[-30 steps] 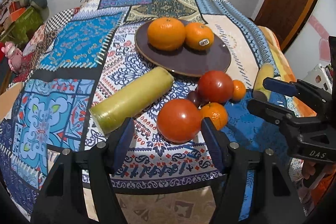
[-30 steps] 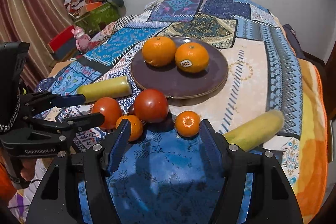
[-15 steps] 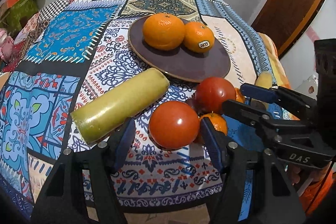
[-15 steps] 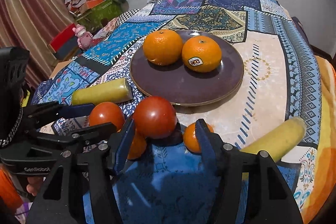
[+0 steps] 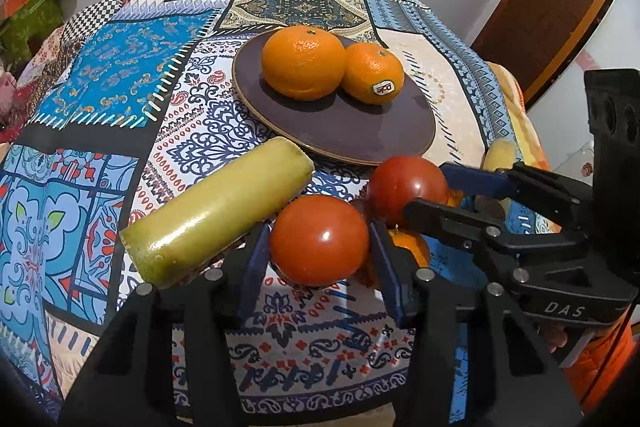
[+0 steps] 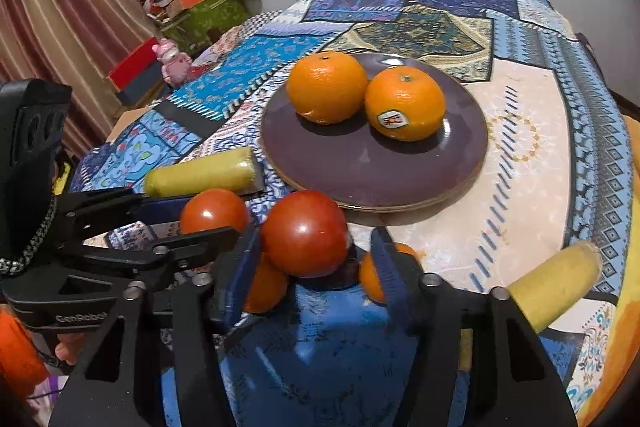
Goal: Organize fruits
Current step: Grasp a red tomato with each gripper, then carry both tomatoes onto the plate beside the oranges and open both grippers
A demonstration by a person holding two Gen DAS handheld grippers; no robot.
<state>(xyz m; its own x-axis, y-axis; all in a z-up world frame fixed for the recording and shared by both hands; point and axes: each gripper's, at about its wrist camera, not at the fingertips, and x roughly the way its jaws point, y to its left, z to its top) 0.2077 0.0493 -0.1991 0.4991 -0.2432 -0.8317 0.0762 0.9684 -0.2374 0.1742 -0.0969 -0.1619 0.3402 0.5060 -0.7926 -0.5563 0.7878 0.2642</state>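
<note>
Left hand-held gripper spread apart around one glossy round red tomato, right hand-held gripper likewise unclenched around another shiny red tomato, both on patchwork-covered worktop before dark purple plate with two oranges

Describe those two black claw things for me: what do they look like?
Both are matte black plastic frames with silver screw heads and two fingers faced with dark blue pads. The right gripper carries white "DAS" lettering. The left gripper reads "GenRobot" and has a braided black-and-white cord. Each has a boxy black block with round holes behind it.
</note>
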